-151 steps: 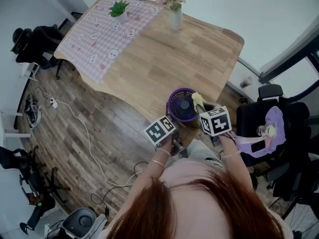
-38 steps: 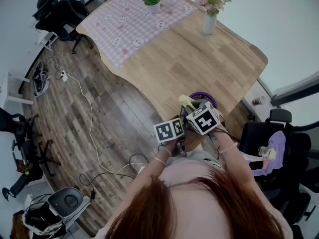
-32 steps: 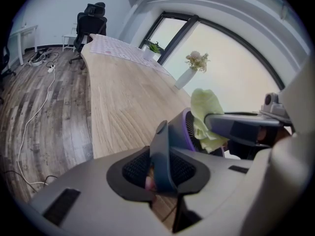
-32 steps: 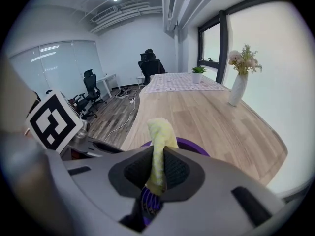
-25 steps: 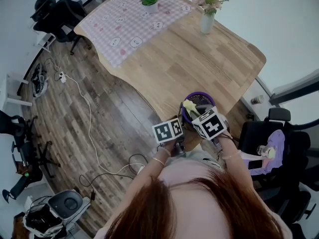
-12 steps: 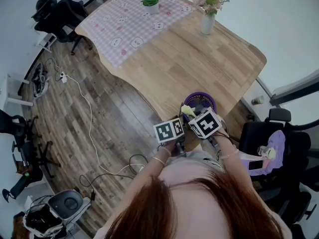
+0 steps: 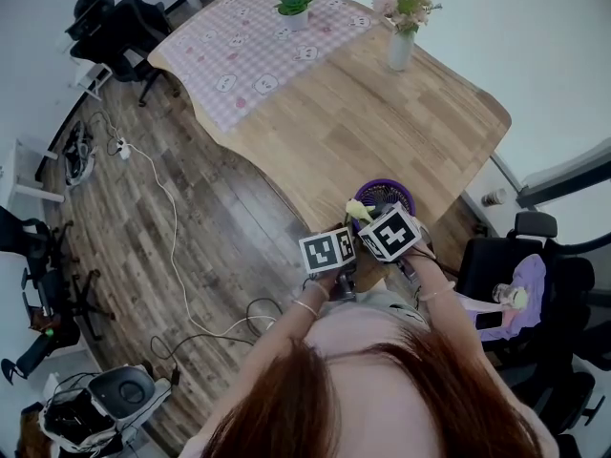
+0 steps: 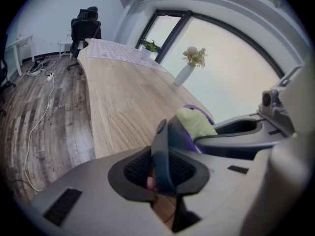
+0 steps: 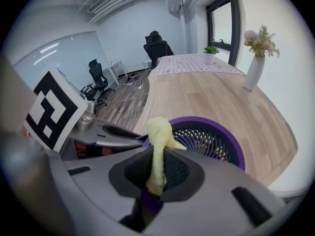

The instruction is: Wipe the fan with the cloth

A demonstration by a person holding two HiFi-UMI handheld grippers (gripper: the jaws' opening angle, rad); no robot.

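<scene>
With left gripper (image 8: 160,168) just closing onto the edge of the fan (image 9: 211,139) and right gripper (image 9: 157,173) pinching the cloth (image 9: 158,141) at the fan's rim, a hard swipe could topple it.

No legible text, brand, number or sign is showing in any view. The left gripper's marker cube (image 7: 327,250) and the right gripper's marker cube (image 7: 389,233) are displaying black-and-white square code patterns only, without letters or digits. The checked tablecloth (image 7: 250,36) is carrying small printed motifs, too small to read.
</scene>
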